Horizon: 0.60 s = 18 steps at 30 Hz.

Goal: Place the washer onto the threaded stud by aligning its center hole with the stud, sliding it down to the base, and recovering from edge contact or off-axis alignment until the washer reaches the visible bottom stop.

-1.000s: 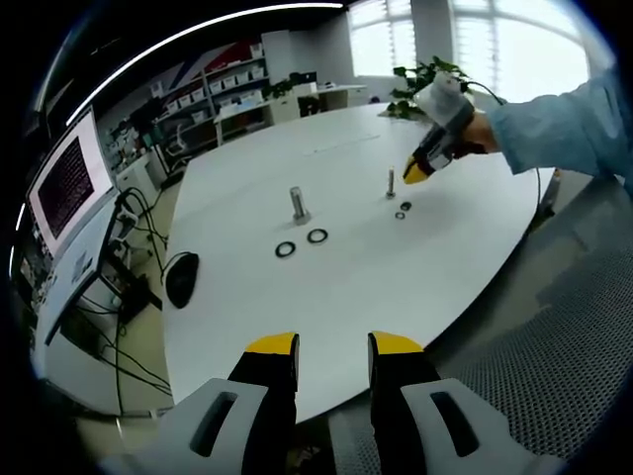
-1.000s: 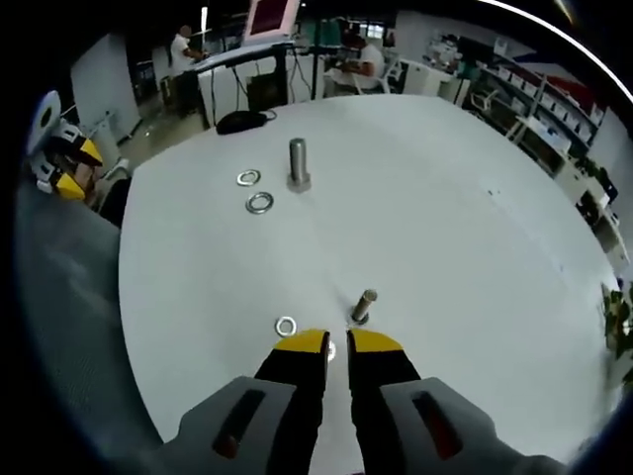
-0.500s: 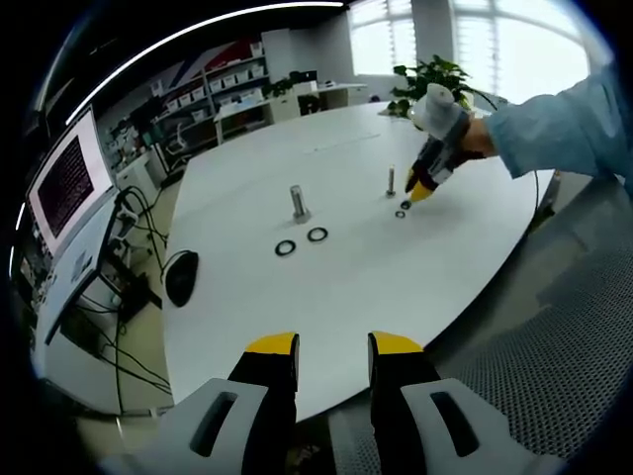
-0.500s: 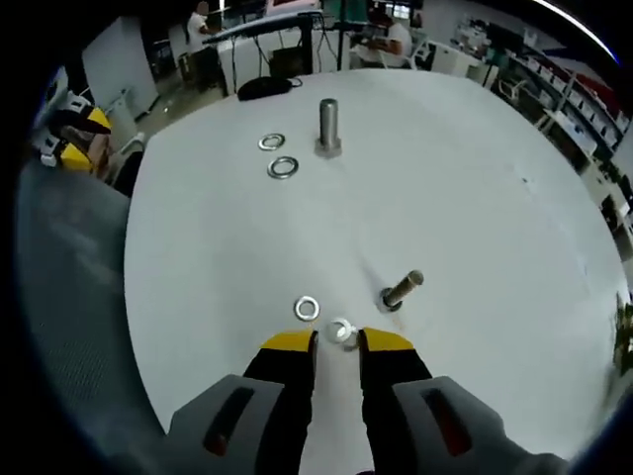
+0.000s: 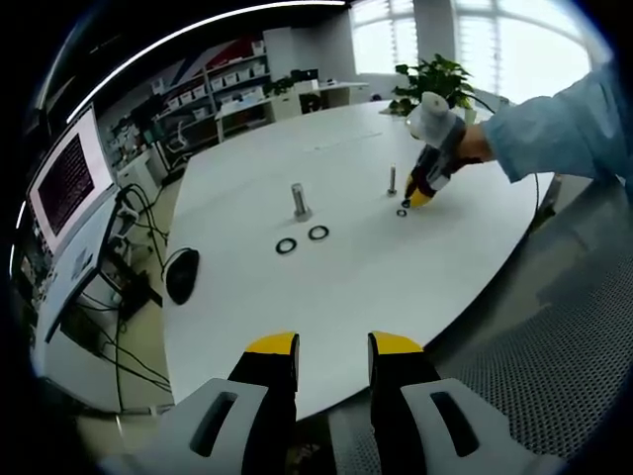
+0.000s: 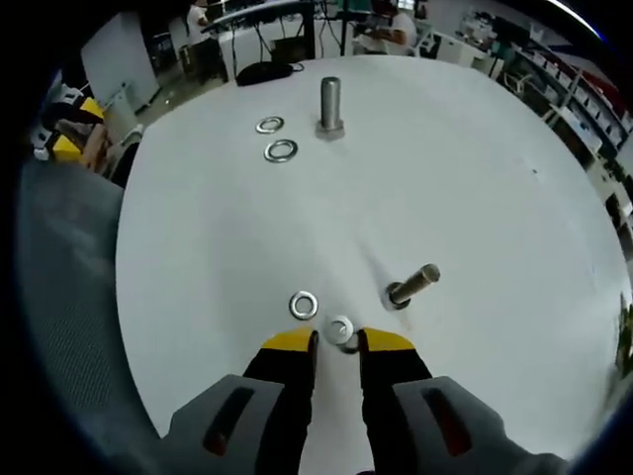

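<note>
white table (image 6: 475,168); right gripper (image 6: 337,341) unmoved at washer (image 6: 340,329).

A black computer mouse (image 5: 182,278) lies at the white desk (image 5: 346,277) edge. A monitor (image 5: 65,183) glows beyond it; a potted plant (image 5: 432,77) stands by the windows.

Lab-office — parts shelves (image 5: 213,89) | monitor (image 5: 64,183) | white table (image 5: 346,257)

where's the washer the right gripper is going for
In the right gripper view the washer lies flat on the white table, just ahead of the right hand-held gripper, between a second washer and the small stud.
</note>
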Motion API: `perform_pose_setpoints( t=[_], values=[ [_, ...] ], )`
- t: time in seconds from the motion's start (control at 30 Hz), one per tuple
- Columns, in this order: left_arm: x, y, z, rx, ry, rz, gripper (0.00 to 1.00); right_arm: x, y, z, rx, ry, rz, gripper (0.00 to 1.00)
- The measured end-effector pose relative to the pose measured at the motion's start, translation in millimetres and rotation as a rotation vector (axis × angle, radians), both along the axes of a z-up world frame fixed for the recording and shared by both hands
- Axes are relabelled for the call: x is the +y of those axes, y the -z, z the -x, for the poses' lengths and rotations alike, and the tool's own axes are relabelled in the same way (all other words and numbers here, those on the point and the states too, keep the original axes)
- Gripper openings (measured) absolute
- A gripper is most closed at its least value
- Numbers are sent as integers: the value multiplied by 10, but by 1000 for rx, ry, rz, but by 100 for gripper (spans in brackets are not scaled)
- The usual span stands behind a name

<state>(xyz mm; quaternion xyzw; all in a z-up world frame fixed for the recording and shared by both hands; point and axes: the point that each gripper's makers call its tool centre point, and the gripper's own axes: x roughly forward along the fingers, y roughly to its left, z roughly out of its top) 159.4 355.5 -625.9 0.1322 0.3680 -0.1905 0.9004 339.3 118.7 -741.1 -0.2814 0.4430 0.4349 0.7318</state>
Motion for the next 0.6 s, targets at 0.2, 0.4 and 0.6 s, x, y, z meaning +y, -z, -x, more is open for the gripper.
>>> perform_pose_setpoints(
  t=[0.2, 0.4, 0.6],
  values=[
    [2, 2, -2, 1, -1, 0, 26, 0, 12, -15, -13, -16, 15, 18],
    [3, 5, -1, 2, -1, -1, 26, -16, 20, -23, -59, -76, 70, 16],
    [1, 5, 2, 2, 0, -1, 26, 6, 15, -38, -63, -80, 76, 17]
  ],
)
